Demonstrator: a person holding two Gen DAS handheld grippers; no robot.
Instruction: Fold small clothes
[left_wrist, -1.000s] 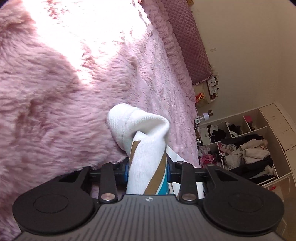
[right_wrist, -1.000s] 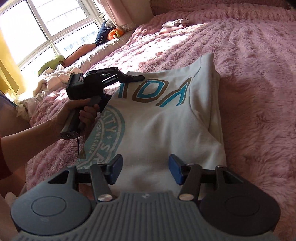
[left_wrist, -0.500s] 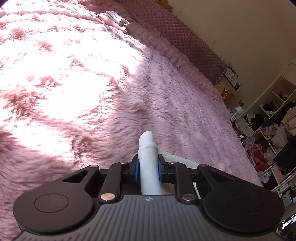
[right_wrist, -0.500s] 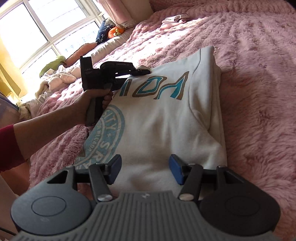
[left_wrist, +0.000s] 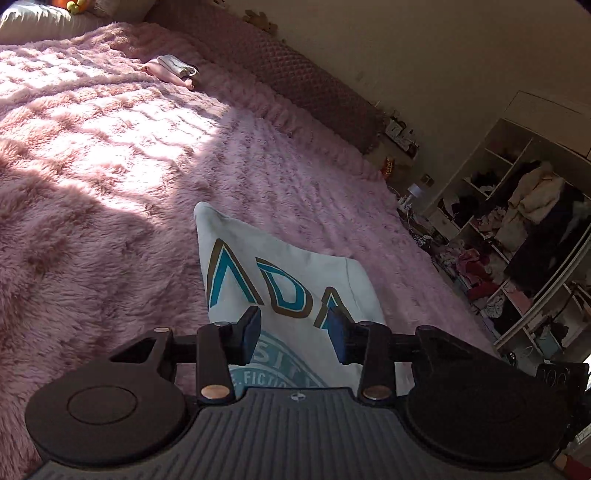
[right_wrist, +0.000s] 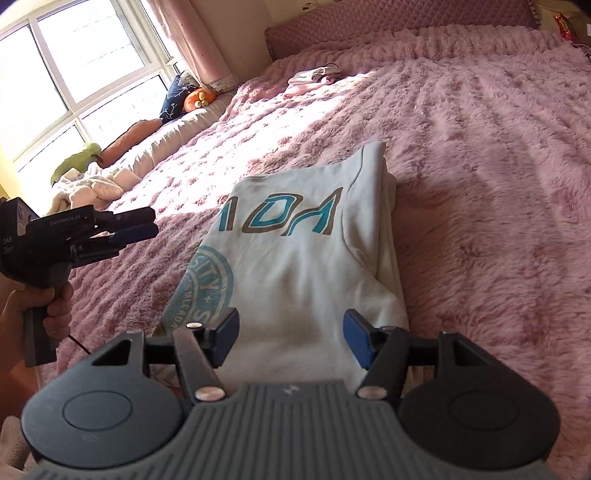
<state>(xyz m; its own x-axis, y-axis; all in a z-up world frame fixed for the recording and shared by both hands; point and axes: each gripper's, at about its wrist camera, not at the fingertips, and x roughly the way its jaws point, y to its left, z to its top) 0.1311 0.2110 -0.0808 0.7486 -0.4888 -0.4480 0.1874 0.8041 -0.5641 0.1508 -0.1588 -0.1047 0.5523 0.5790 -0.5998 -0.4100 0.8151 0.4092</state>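
Note:
A white shirt (right_wrist: 306, 266) with teal and brown lettering and a round teal emblem lies folded lengthwise on the pink furry bedspread (right_wrist: 480, 184). It also shows in the left wrist view (left_wrist: 280, 280). My left gripper (left_wrist: 293, 330) is open and empty, just above the shirt's near edge. In the right wrist view the left gripper (right_wrist: 136, 230) hangs left of the shirt, clear of it. My right gripper (right_wrist: 290, 338) is open and empty over the shirt's near end.
A small folded pink and white garment (right_wrist: 312, 77) lies far up the bed near the headboard (right_wrist: 388, 22). Cushions and toys (right_wrist: 195, 99) line the window side. An open wardrobe with heaped clothes (left_wrist: 517, 236) stands beyond the bed's edge.
My left gripper has let go of the shirt's edge, opened, and pulled back to the left. The shirt now lies flat. My right gripper stays open over the near end.

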